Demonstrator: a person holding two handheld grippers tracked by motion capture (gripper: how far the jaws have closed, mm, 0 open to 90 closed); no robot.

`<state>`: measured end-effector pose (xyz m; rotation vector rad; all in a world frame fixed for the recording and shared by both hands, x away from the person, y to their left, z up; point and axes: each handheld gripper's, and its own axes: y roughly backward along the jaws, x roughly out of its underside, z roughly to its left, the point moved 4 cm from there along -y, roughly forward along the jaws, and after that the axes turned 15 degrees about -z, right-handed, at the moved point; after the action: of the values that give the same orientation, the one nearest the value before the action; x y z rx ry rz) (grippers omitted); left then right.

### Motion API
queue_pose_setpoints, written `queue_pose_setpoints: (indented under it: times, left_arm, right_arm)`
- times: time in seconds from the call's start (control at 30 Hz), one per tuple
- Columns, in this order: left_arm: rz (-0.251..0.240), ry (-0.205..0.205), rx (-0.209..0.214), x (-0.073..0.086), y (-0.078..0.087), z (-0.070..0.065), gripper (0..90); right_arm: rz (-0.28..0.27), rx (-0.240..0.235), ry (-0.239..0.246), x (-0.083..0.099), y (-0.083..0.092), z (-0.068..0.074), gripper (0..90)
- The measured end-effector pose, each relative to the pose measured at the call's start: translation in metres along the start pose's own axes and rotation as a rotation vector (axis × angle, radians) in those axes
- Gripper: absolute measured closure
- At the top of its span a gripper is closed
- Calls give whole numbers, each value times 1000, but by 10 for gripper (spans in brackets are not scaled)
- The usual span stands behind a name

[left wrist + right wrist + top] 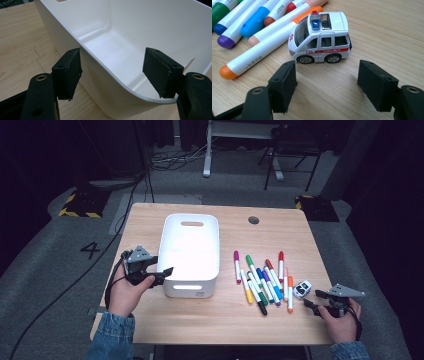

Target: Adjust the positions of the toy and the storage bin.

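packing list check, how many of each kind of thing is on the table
markers: about 11 (they overlap, so it is hard to be exact)
toy ambulance: 1
white bin: 1
total: about 13

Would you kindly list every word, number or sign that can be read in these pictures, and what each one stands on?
"120": side of the toy ambulance, ahead of its red stripe.
"AMBULANCE": white letters on that red stripe.
"4": painted on the floor left of the table.
Red emblem on the ambulance's front: too small to read.
Grey print on the markers: too blurred to read.
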<state>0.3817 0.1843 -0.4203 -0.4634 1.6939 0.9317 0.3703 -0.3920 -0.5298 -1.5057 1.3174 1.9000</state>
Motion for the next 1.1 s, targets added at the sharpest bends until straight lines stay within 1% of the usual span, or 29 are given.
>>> queue_pose_setpoints:
  times: [0.03,0.07,0.13,0.17,0.2,0.23,0.27,0.3,0.33,0.37,0.4,0.43,0.5,0.57,0.6,0.63,0.67,0.7,0.73,0.77,0.8,0.83,0.9,0.93,1.03,1.07,1.1]
  left_arm:
    - [7,0,0,1,2,-4,321]
    - [14,-9,4,2,4,-9,320]
    - [13,-5,2,4,7,-19,319]
    - [13,-10,7,5,9,-23,319]
    - [13,-10,7,5,9,-23,316]
    - [12,-21,15,7,11,-32,314]
    - [12,-21,15,7,11,-32,312]
    - [16,-22,19,8,13,-36,312]
    - [18,-20,23,9,15,-42,312]
    - [15,-28,28,11,17,-48,311]
    - [15,-28,28,11,17,-48,311]
    - [21,-43,40,12,21,-55,311]
    - [21,-36,48,14,22,-62,311]
    - [24,-49,55,15,24,-67,310]
    - [24,-49,55,15,24,-67,309]
    - [36,-52,62,16,26,-74,305]
    - [30,-52,63,16,26,-77,304]
    - [40,-58,69,17,27,-78,302]
    - [33,-51,76,18,28,-81,299]
    - [36,-49,79,18,29,-83,295]
    - [36,-49,79,18,29,-83,292]
    - [38,-50,89,19,30,-88,289]
    - [45,-51,99,20,31,-91,286]
    - [45,-51,99,20,31,-91,284]
    - [55,-56,107,21,32,-98,273]
    - [49,-55,109,21,32,-99,268]
    - [56,-57,118,21,31,-100,260]
  right_arm:
    - [0,0,0,0,0,0,313]
    - [0,0,0,0,0,0,314]
    - [0,0,0,0,0,0,313]
    - [0,0,0,0,0,0,313]
    - [0,0,0,0,0,0,313]
    - [0,0,1,0,0,0,313]
    - [0,0,1,0,0,0,313]
    - [0,0,1,0,0,0,313]
    - [-2,4,-9,0,-1,1,310]
    - [0,3,-6,0,-1,1,309]
    - [0,3,-6,0,-1,1,309]
    - [1,4,-7,-1,-1,1,308]
    - [0,4,-7,-1,-2,1,307]
    - [0,4,-7,-1,-2,1,307]
    - [0,4,-7,-1,-2,1,307]
    - [-1,4,-7,-1,-2,1,307]
    - [-1,4,-7,-1,-2,1,307]
    - [0,4,-7,-1,-2,1,307]
    - [-1,4,-7,-1,-2,1,307]
    - [-1,4,-7,-1,-2,1,307]
    - [0,4,-7,-1,-2,1,307]
    - [0,4,-7,-1,-2,1,307]
    - [0,4,-7,-1,-2,1,307]
    - [0,4,-7,-1,-2,1,307]
    - [-1,4,-7,-1,-2,1,307]
    - [-1,4,-7,-1,-2,1,307]
    - [0,4,-7,-1,-2,1,307]
